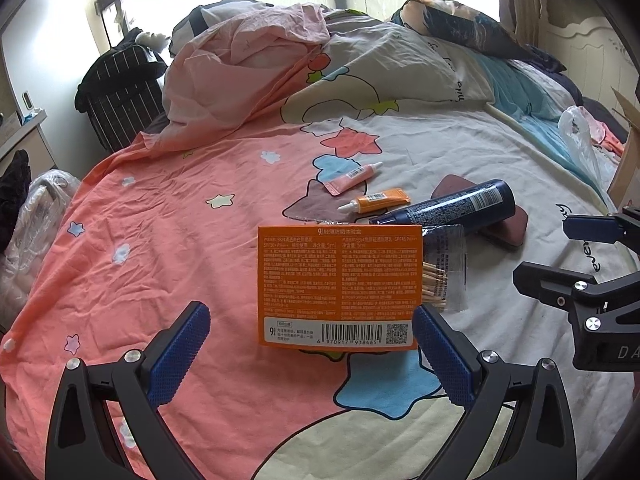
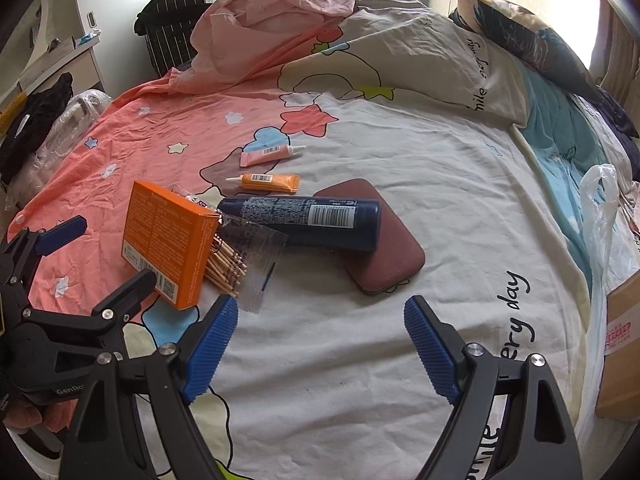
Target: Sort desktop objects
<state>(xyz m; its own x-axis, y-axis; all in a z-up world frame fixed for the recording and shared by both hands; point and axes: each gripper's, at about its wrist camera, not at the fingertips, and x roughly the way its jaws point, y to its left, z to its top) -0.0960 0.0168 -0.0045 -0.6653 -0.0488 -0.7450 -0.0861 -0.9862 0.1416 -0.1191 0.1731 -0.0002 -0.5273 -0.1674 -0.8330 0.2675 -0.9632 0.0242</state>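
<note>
An orange box (image 1: 340, 280) sits on the bedsheet, propped at a tilt against a clear bag of toothpicks (image 1: 440, 276). My left gripper (image 1: 310, 308) is open around the box; its right finger touches the box's lower right corner, its left finger stands well clear. Behind lie a dark blue bottle (image 2: 312, 224) resting on a maroon case (image 2: 384, 256), an orange tube (image 2: 268, 182) and a pink tube (image 2: 268, 154). My right gripper (image 2: 320, 301) is open and empty over white sheet, just in front of the case. The left gripper (image 2: 116, 249) also shows at the box's near edge.
A rumpled pink quilt (image 1: 248, 60) and a dark pillow (image 1: 460, 28) fill the back of the bed. At the right edge are a white plastic bag (image 2: 600, 216) and a cardboard box (image 2: 620, 344). A black striped bag (image 1: 120, 96) and wrapped bundles (image 1: 36, 220) stand left.
</note>
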